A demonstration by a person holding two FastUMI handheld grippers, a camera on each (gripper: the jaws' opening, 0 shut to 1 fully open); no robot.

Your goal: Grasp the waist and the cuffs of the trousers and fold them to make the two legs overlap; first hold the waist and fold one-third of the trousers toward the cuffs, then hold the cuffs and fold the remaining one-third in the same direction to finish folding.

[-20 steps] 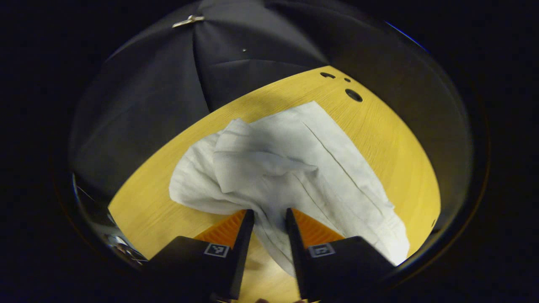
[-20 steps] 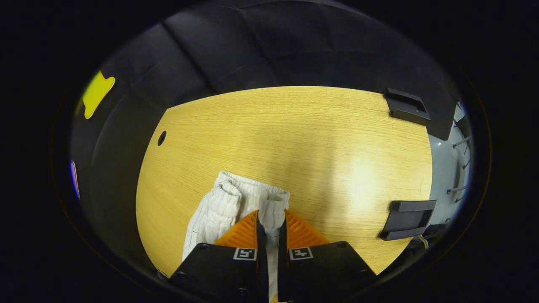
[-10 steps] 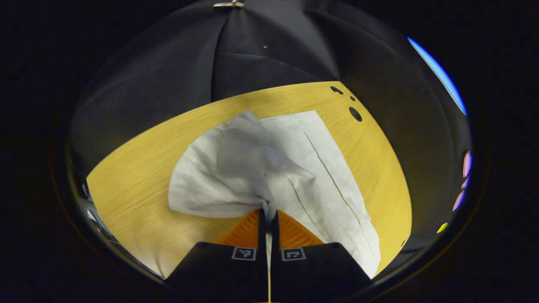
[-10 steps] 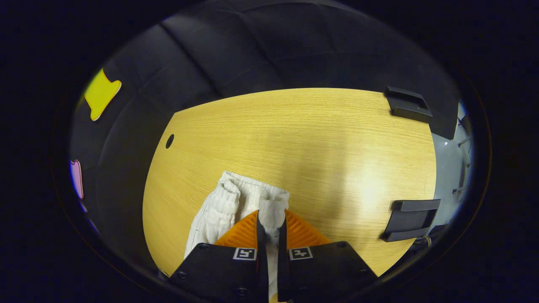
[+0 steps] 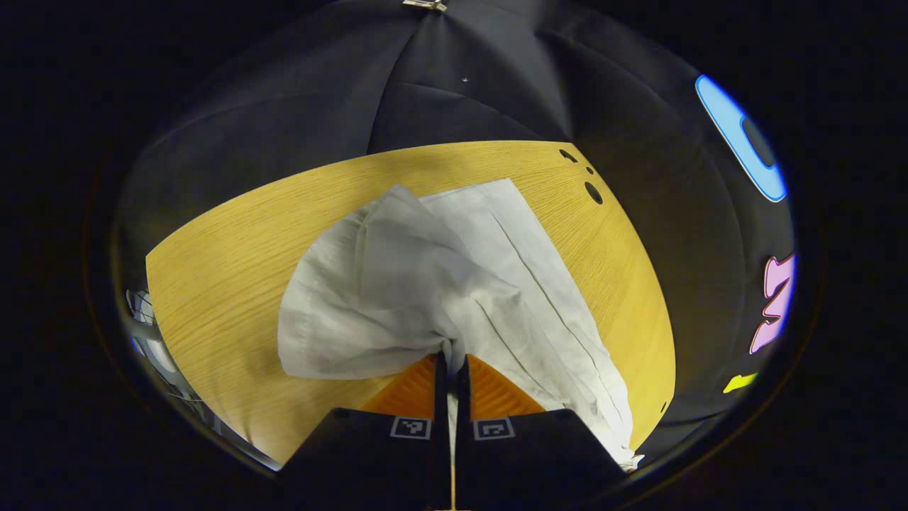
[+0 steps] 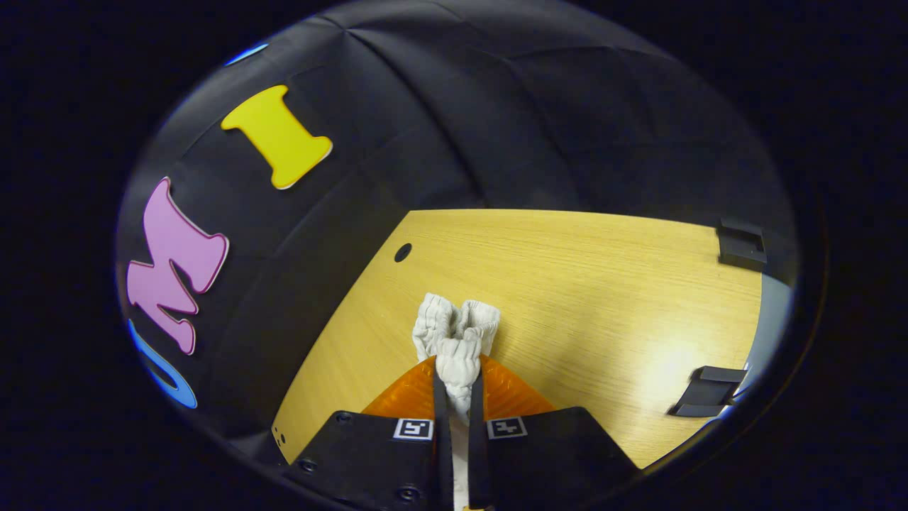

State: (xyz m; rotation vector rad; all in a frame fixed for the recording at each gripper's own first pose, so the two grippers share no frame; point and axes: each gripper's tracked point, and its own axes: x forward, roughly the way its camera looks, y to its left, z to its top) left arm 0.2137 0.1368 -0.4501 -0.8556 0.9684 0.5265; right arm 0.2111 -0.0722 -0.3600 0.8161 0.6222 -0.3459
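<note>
The left gripper (image 5: pixel 451 362) pinches the trousers' (image 5: pixel 440 284) cuff end; the right gripper (image 6: pixel 457 372) pinches the bunchy waist (image 6: pixel 457 333). Trousers droop beyond the fingers onto the desk (image 5: pixel 227 270). Lift both ends evenly so the legs match.

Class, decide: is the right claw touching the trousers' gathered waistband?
Touching. In the right gripper view, the right claw has both fingers closed on the bunched waistband of the trousers, no gap showing.

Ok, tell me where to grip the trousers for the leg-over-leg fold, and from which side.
Grip the trousers at both ends, coming in from each end along their length. The bunched elastic waist gives the right gripper thick cloth; the flat cuff end suits the left gripper. Both are already shut there.
</note>
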